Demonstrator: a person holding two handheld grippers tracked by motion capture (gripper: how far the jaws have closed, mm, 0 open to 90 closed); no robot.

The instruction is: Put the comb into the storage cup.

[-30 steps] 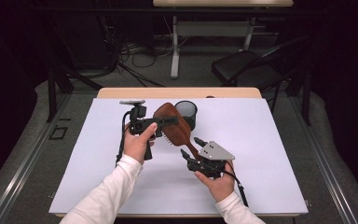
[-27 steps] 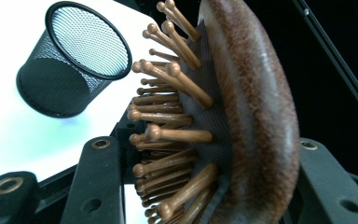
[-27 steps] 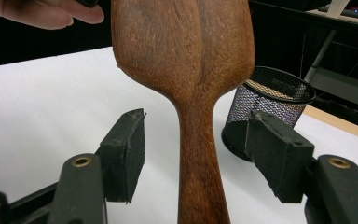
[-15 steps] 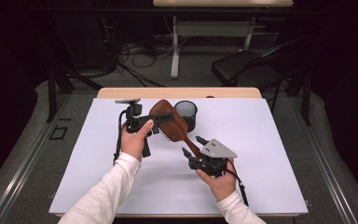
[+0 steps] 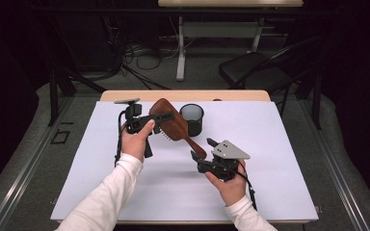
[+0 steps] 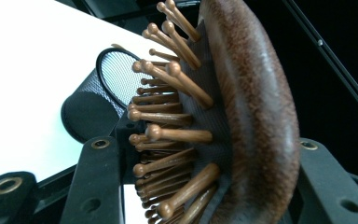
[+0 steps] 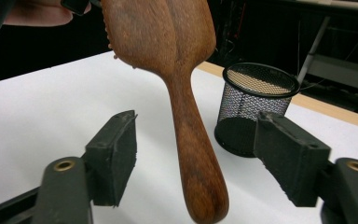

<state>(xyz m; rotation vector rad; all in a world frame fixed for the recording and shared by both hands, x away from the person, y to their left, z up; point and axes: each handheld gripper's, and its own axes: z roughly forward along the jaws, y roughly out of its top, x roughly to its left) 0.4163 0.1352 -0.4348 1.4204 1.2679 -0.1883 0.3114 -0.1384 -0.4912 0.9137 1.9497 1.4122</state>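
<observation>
Clamping hairbrush [image 5: 169, 124] head, left gripper [image 5: 160, 117] holds alone; right gripper [image 5: 200, 149] jaws just opened off handle; brush may pivot.

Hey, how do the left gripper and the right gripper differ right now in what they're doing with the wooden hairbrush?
The left gripper is clamped on the head of the wooden hairbrush, one jaw against the bristles, one on the back; the right gripper stands open, its jaws having just been opening, with the handle between them untouched. The left carries the brush above the table; the right holds nothing. Both have black jaws.
</observation>
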